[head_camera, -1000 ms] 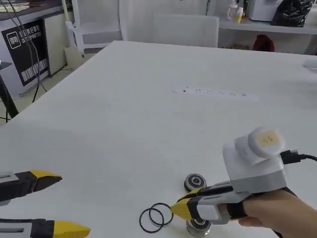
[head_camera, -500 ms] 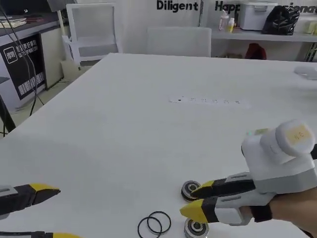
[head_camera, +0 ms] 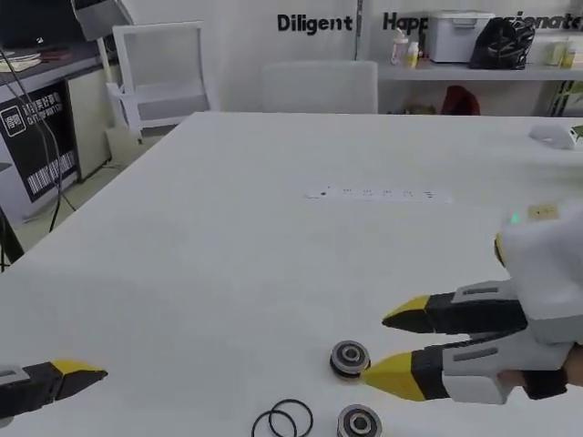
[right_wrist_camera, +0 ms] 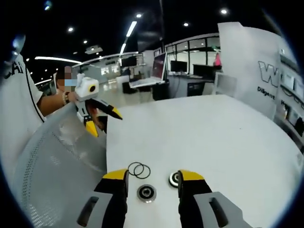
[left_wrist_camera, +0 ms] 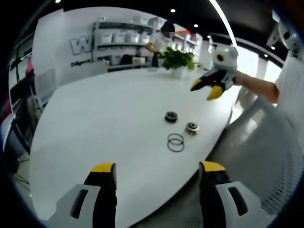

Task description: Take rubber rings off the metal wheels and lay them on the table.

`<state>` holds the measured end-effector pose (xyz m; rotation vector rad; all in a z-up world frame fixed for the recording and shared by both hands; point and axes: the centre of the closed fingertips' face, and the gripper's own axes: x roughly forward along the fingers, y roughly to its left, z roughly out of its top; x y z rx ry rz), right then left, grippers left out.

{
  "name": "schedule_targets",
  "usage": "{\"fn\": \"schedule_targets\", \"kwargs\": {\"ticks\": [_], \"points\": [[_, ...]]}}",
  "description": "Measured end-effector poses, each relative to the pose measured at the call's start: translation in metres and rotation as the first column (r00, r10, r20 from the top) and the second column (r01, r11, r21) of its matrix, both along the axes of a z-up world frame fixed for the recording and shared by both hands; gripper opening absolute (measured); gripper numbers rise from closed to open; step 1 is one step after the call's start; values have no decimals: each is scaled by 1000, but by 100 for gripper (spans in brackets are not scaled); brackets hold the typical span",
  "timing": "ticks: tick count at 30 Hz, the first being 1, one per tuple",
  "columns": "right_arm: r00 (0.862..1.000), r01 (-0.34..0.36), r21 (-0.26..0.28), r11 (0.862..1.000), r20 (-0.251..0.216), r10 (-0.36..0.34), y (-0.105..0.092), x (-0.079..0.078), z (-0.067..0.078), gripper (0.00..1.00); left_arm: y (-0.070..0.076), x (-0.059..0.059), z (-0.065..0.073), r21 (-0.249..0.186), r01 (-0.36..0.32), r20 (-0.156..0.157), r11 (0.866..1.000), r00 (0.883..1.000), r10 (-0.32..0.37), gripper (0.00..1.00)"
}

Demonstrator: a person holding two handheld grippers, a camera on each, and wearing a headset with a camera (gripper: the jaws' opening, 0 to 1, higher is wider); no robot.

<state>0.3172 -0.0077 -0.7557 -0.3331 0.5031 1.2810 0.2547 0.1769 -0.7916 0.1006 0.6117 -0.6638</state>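
Two black rubber rings lie overlapping on the white table near its front edge. Right of them rest two metal wheels, one nearer and one farther. My right gripper hovers open just right of the wheels, holding nothing. Its own view shows its jaws apart above the wheels and the rings. My left gripper is at the lower left, well away from them. It stands open, facing the rings and the wheels.
A white power strip lies mid-table. A chair stands at the far edge, with shelves behind it. A small white object sits at the far right. The table's front edge runs close to the rings.
My right gripper has lifted off the nearer wheel and drawn back to the right. The left gripper has sunk lower in view. The head camera has tilted up.
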Motion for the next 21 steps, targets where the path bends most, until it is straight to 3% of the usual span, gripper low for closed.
{"fn": "schedule_targets", "kwargs": {"ticks": [7,11,14,17,21], "points": [[998,39,32,999,49,-40,-19,6,15,41,0,2,4,-13,-6,18,1000,1000,6,72],[995,79,58,995,55,-82,-30,9,21,42,-4,4,14,-80,-9,47,997,999,13,71],[990,133,84,988,43,-137,-41,14,21,42,-2,7,19,-91,-27,75,996,997,34,70],[982,187,105,977,19,-190,-51,19,17,42,0,9,23,-80,-28,105,996,994,36,70],[971,238,133,962,-9,-239,-60,19,13,42,-1,9,26,-21,1,131,1000,991,2,72]]}}
